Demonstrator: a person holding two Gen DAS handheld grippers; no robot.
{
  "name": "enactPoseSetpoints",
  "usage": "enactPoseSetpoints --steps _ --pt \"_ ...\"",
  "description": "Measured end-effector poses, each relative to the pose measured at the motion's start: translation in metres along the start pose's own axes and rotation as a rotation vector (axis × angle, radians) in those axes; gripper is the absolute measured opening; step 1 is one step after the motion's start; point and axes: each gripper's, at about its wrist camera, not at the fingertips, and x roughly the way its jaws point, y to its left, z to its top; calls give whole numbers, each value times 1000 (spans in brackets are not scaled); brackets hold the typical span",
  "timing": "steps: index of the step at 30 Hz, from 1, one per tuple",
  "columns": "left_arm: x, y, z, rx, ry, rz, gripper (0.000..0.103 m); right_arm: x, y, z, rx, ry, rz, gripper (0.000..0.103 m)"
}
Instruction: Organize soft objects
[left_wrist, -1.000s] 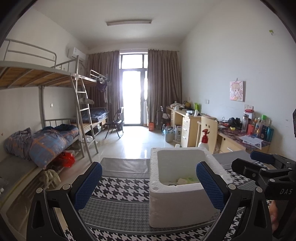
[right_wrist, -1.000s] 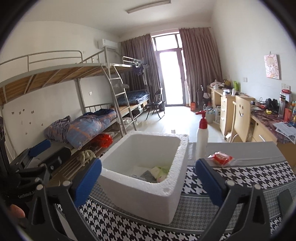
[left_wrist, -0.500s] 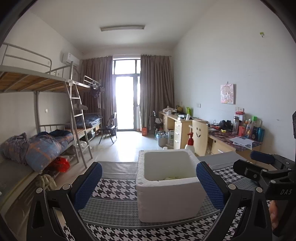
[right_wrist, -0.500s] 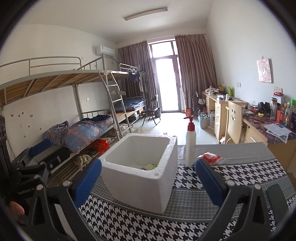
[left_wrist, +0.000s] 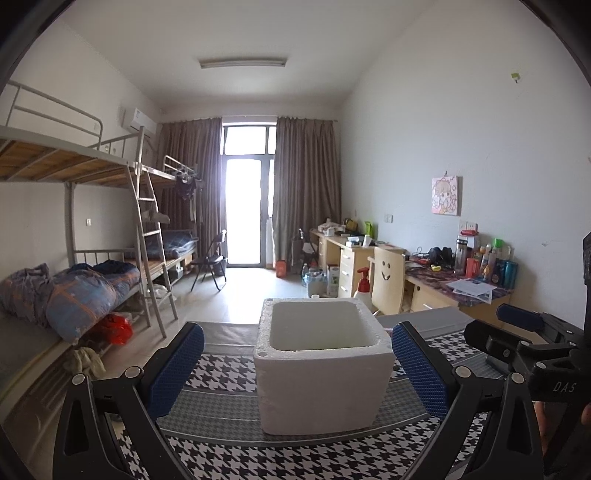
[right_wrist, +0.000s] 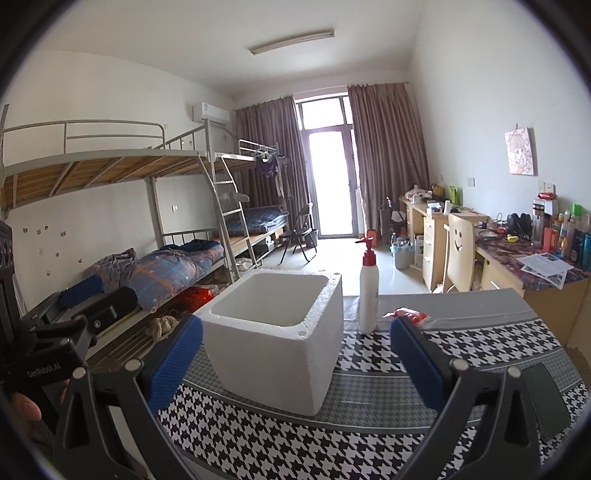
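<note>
Two hand-held grippers hover with jaws spread wide and empty before a white foam box (left_wrist: 320, 373) on a houndstooth-covered table (left_wrist: 229, 373) in a dormitory room.

The left gripper (left_wrist: 297, 369) frames the box between its blue pads (left_wrist: 176, 363), touching nothing; the right gripper (right_wrist: 295, 363) sits just beside it, likewise gripping nothing, its own blue pads (right_wrist: 413, 360) apart. The box stands upright near the middle of the cloth, top open; from this low angle its contents are hidden by the near wall. Behind its right corner stands a white pump bottle (right_wrist: 368, 295) with a red top, and next to that lies a small red packet (right_wrist: 406, 316). A dark flat object (right_wrist: 546, 398) lies at the table's right edge.
</note>
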Motion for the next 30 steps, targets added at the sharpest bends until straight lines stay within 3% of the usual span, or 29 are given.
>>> enactPoseSetpoints --steps 17,30 --pt "-6 -12 -21 30 12 -12 102 -22 -11 -29 6 -62 -35 102" --pt "-9 -10 -39 13 2 -12 102 -27 -17 -52 7 -58 -56 102"
